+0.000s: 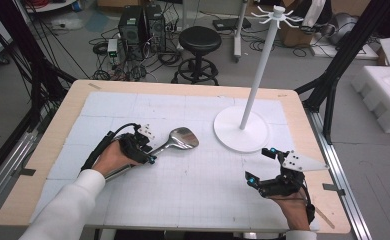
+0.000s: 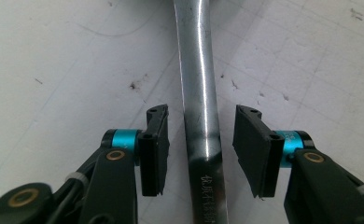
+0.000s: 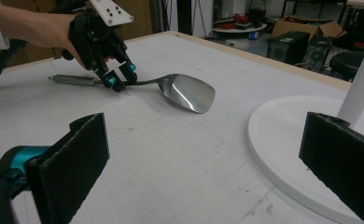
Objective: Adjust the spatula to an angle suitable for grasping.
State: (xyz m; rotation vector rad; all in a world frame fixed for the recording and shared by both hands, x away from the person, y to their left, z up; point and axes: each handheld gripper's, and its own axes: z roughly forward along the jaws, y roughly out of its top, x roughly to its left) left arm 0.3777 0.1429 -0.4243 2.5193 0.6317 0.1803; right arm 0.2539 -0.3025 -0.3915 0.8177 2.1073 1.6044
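A shiny metal spatula (image 1: 183, 138) lies flat on the white mat, blade toward the table's middle, handle running back toward the person's left hand. My left gripper (image 1: 150, 152) points down over the handle (image 2: 196, 70). Its two black pads (image 2: 154, 149) stand either side of the handle, a narrow gap showing on each side, so it is open around it. The right gripper view shows the same straddle from afar, spatula (image 3: 189, 93) under the left gripper (image 3: 117, 79). My right gripper (image 1: 259, 165) rests near the front right, wide open (image 3: 208, 154), with nothing between its pads.
A white stand with a round base (image 1: 240, 132) and tall pole (image 1: 260, 70) occupies the table's right back; its base (image 3: 283, 135) lies just ahead of the right gripper. Beyond the table sit a black stool (image 1: 199, 40), computer towers (image 1: 142, 25) and foam blocks (image 1: 388, 95).
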